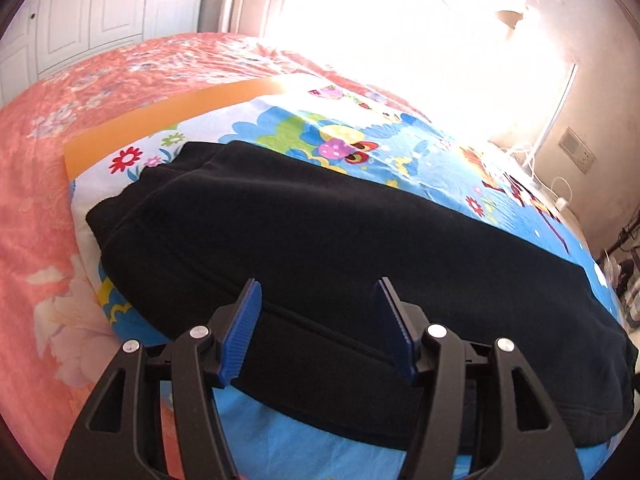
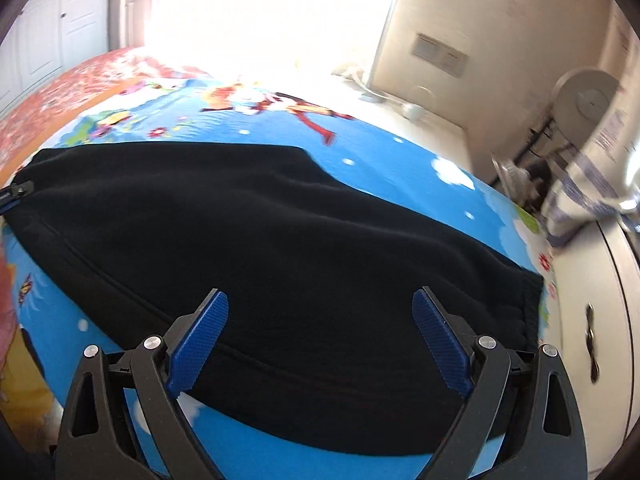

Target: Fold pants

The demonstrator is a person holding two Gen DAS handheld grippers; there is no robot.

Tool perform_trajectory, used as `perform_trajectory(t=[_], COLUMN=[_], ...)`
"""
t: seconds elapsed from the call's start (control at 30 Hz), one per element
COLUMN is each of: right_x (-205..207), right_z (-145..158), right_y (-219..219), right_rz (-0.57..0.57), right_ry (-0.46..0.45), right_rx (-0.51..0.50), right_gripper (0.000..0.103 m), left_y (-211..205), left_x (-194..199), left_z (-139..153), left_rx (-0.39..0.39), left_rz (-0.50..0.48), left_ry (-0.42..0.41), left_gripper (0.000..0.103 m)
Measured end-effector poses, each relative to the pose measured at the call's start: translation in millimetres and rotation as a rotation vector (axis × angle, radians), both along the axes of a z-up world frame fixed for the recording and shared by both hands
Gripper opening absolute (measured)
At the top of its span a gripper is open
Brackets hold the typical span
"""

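Black pants lie flat, one leg over the other, across a colourful blue cartoon sheet on the bed. In the left wrist view my left gripper is open and empty, its blue pads above the near edge of the pants. In the right wrist view the pants stretch from far left to the cuff end at the right. My right gripper is open wide and empty, hovering over the pants' near edge by that end. The left gripper's tip shows at the far left edge.
A pink floral blanket covers the bed to the left, with an orange sheet edge behind. White wardrobe doors and a headboard stand at the back. A white cabinet, fan and clutter stand right of the bed.
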State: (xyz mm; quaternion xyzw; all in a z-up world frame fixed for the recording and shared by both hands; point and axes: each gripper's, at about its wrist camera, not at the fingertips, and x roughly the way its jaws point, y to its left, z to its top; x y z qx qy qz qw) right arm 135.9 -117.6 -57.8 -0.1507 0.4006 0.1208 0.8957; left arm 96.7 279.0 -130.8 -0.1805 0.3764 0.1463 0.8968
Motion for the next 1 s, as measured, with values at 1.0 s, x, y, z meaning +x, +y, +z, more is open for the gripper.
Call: perform_trajectory(t=[1.0], right_x=[83], right_z=[-73], right_y=[249], right_rz=[0.201], right_ry=[-0.139], right_rx=[-0.234], right_gripper=[0.092], left_y=[119], left_x=[42], left_z=[25], left_rx=[0.056], left_rz=[0.004], left_ry=[-0.055], left_gripper=[0.058])
